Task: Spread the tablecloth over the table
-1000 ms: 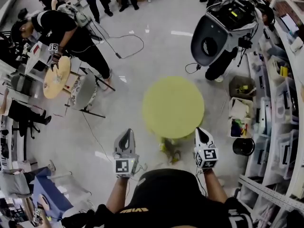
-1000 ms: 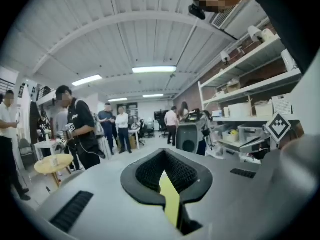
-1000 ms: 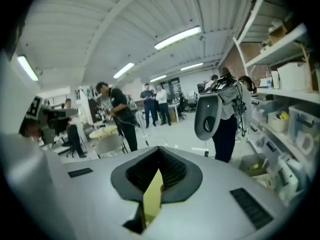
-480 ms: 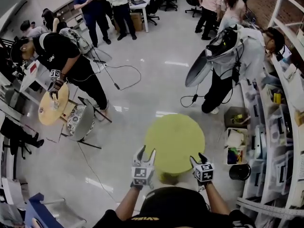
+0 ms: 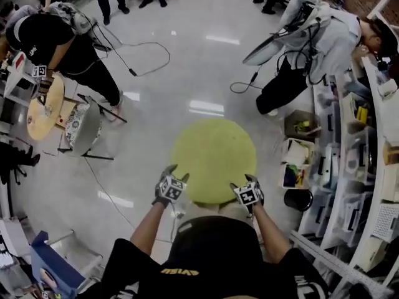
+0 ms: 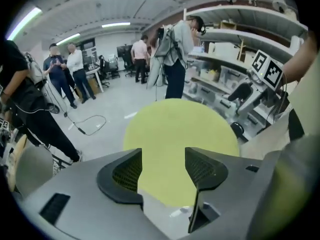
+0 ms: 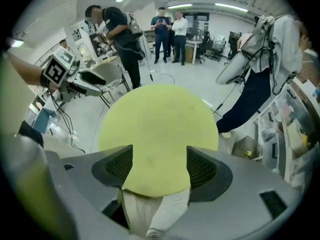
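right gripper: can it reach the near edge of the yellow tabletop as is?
Probably yes. The right gripper hangs at the near rim of the yellow tabletop, its jaws opening with nothing between them. Nothing on that edge seems to block it.

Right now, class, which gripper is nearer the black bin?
Right. The right gripper is just left of the bin in the head view; the left gripper lies farther left, beyond it. Both grippers' jaws are opening, with nothing held.

Black short-sleeved shirt (image 5: 218, 254) with yellowish print, perhaps lettering; left gripper (image 5: 176, 172) and right gripper (image 5: 242, 182) grey, black-and-white marker cubes (image 5: 170, 189).
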Tool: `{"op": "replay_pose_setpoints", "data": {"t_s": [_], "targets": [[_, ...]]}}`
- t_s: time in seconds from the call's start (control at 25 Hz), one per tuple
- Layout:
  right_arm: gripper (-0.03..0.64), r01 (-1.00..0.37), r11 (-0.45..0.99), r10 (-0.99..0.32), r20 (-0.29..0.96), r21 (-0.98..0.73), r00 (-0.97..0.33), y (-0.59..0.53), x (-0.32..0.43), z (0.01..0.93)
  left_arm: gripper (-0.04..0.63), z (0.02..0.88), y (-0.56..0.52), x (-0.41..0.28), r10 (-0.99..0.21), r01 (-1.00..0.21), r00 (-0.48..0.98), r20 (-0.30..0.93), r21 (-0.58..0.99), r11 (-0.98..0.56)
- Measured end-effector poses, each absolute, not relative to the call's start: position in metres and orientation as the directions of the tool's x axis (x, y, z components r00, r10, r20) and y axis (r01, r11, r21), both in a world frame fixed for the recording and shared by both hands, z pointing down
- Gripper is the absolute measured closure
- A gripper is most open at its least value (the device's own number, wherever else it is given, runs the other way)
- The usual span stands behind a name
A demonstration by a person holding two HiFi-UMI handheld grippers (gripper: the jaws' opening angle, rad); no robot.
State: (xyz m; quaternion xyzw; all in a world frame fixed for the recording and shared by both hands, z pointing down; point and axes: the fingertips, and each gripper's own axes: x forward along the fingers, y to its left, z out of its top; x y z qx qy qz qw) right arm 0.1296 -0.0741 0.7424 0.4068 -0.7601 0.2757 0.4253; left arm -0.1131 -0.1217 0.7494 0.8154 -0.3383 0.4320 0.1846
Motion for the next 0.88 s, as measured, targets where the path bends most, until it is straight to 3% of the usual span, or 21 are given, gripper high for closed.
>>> {"op": "replay_pose_setpoints", "data": {"t_s": [0.16,0.32,0.56,0.64,0.88], "targets": [[0.287,-0.815,0.575,-0.262,0.928,-0.07,-0.265,-0.102,0.176,0.8,0.31,0.788,-0.154,-0.089,-0.312,-0.674,0.316,0.896,-0.02,-0.739],[0.293,-0.793,0.609,-0.267,0.936,-0.02,-0.229,-0.181,0.206,0.835,0.298,0.827,-0.203,-0.078,-0.253,-0.623,0.246,0.936,-0.047,-0.78],[0.378,-0.765,0.644,-0.23,0.946,-0.027,-0.227,-0.267,0.197,0.885,0.292,0.892,-0.224,-0.065,-0.09,-0.51,0.153,0.984,0.001,-0.86],[0.41,-0.754,0.655,-0.211,0.946,-0.049,-0.244,-0.267,0.193,0.889,0.323,0.9,-0.214,-0.057,-0.068,-0.499,0.16,0.985,0.021,-0.867],[0.527,-0.766,0.642,-0.213,0.95,-0.039,-0.227,-0.217,0.187,0.893,0.438,0.897,-0.17,-0.056,-0.148,-0.601,0.206,0.967,0.006,-0.799]]}}
